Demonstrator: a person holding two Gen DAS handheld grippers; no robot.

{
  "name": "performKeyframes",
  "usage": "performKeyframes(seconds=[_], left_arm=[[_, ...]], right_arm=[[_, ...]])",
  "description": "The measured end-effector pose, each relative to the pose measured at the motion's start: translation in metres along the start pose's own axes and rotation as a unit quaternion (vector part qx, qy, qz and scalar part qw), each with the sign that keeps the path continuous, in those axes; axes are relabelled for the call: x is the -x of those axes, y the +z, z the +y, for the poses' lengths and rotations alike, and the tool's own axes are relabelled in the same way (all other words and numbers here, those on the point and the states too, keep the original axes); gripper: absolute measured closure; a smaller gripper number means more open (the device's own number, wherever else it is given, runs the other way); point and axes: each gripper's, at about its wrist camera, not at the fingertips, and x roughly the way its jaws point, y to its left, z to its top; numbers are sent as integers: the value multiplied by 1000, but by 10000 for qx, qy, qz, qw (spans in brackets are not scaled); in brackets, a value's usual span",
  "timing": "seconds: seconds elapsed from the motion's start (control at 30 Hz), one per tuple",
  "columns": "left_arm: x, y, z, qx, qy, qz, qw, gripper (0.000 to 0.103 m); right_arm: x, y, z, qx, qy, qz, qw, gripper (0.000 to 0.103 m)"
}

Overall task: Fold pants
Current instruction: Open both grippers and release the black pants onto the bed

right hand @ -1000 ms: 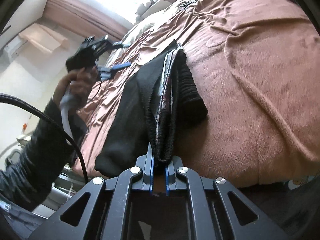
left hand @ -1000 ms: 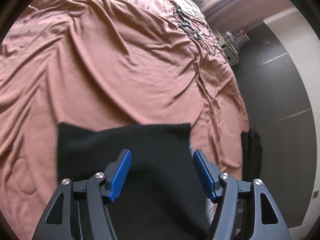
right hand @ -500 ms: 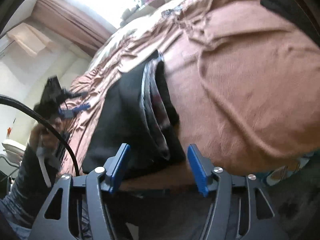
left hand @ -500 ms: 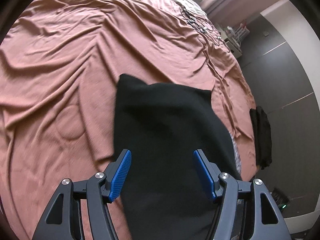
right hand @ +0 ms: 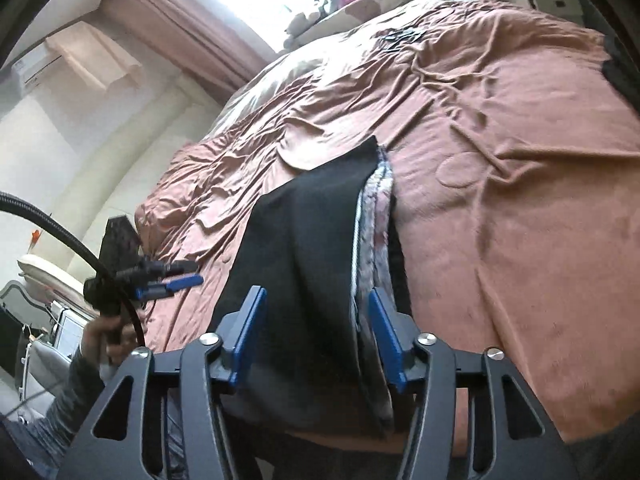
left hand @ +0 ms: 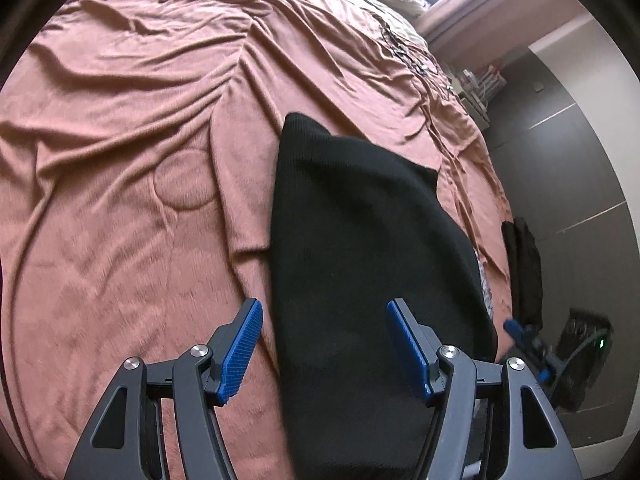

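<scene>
The black pants (left hand: 360, 260) are lying folded into a long stack near the edge of the bed (left hand: 120, 200), on the brown cover. Both grippers are hanging over them w/ jaws spread wide, holding nothing: the left gripper (left hand: 324, 348) is sitting over the dark top layer, the right gripper (right hand: 316, 332) is looking along the open side, where a pale patterned lining (right hand: 374, 232) is showing btwn layers. Risks, imo: layers are sitting uneven, so a grab at that side is prob going to catch only some of them and the stack is going to splay. The pants are also lying close to the edge, so a pull could be dragging them off, or bunching the loose cover underneath.
</scene>
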Motion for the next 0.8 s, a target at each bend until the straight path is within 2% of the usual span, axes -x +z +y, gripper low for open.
performKeyframes(seconds=[0.27, 0.5, 0.57, 0.8], left_arm=[[-17, -19, 8, 235, -145, 94, 9996, 38], [-26, -25, 15, 320, -102, 140, 9993, 50], [-29, -26, 16, 334, -113, 181, 9992, 50], [-35, -28, 17, 360, -134, 232, 9990, 53]], right_arm=[[-50, 43, -10, -61, -41, 336, 9994, 58], [-81, 65, -12, -109, -64, 548, 9984, 58], [-87, 68, -14, -139, -89, 598, 9981, 58], [-107, 75, -19, -240, -184, 876, 9957, 71]])
